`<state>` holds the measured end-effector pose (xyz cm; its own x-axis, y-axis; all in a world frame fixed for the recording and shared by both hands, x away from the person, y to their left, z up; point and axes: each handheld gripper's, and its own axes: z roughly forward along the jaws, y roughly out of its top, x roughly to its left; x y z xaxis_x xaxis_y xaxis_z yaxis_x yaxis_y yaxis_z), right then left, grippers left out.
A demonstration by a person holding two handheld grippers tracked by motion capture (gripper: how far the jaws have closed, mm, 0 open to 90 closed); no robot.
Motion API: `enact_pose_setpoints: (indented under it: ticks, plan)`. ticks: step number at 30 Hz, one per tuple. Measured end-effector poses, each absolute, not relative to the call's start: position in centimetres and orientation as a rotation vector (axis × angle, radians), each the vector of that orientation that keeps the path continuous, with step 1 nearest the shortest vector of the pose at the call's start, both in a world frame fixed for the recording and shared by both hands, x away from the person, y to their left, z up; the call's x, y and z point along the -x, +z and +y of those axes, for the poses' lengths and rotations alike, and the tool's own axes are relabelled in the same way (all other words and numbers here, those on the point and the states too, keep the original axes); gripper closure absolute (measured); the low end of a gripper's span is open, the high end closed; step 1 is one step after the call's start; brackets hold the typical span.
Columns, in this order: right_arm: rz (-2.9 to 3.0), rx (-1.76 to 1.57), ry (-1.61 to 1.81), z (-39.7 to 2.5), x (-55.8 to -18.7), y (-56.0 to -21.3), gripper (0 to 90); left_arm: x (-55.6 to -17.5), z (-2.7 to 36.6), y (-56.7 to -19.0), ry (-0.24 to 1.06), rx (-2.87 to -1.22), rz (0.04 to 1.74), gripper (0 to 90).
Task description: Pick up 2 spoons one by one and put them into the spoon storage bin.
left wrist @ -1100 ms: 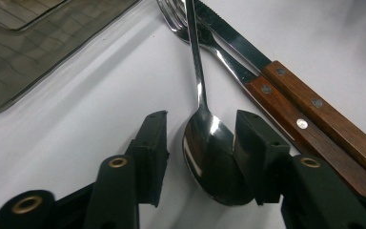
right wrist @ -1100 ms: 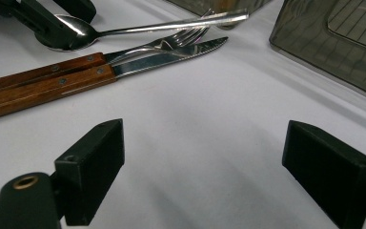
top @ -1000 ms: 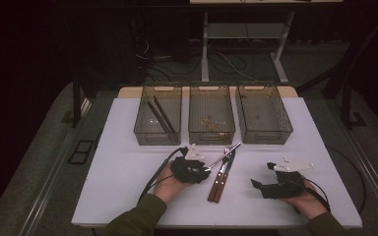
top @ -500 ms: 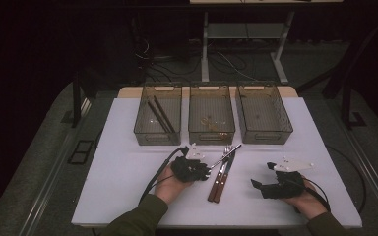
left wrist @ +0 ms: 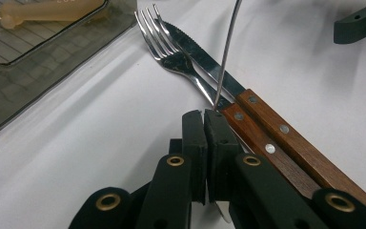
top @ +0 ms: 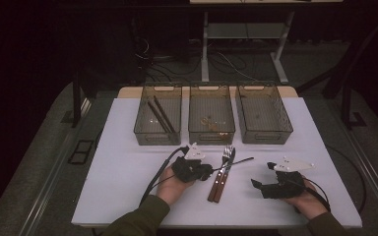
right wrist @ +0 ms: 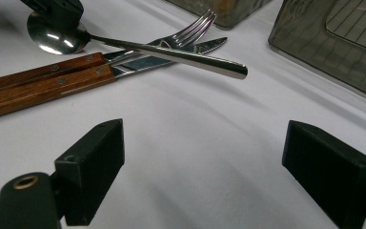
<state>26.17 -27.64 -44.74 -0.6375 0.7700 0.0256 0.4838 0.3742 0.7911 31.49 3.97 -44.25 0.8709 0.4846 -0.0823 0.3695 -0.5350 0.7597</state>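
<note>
My left gripper (top: 204, 171) (left wrist: 204, 124) is shut on the bowl of a steel spoon (top: 234, 163) (left wrist: 226, 52) (right wrist: 167, 52). The spoon's handle reaches right, over a fork (top: 226, 156) (left wrist: 169, 40) (right wrist: 190, 31) and a knife (top: 222, 183) (left wrist: 205, 59) (right wrist: 205, 46). Both have wooden handles and lie side by side on the white table (top: 128, 162). My right gripper (top: 262, 174) (right wrist: 202, 148) rests at the front right, open and holding nothing, and points left at the cutlery.
Three smoky clear bins stand in a row at the back. The left bin (top: 145, 132) holds two dark sticks, the middle bin (top: 211, 135) holds small brownish items, and the right bin (top: 263, 135) looks bare. Cables trail off the table's front.
The spoon's handle has swung from pointing up and right to pointing more to the right, across the fork and knife. Both hands stay where they were.
</note>
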Motion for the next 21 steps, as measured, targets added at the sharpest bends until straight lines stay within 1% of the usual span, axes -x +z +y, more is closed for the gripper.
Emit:
enact_pose_setpoints:
  ticks: [11, 21]
  plan:
    - [2.29, -1.094, 1.141, -27.7, -26.1, -44.7, 13.8, -31.5, 5.0, -43.4, 0.195, -2.161, 0.587, 88.2]
    - [2.292, -1.086, 1.146, -27.7, -26.1, -44.7, 13.7, -31.7, 6.9, -42.3, 0.227, -2.083, 0.62, 88.1]
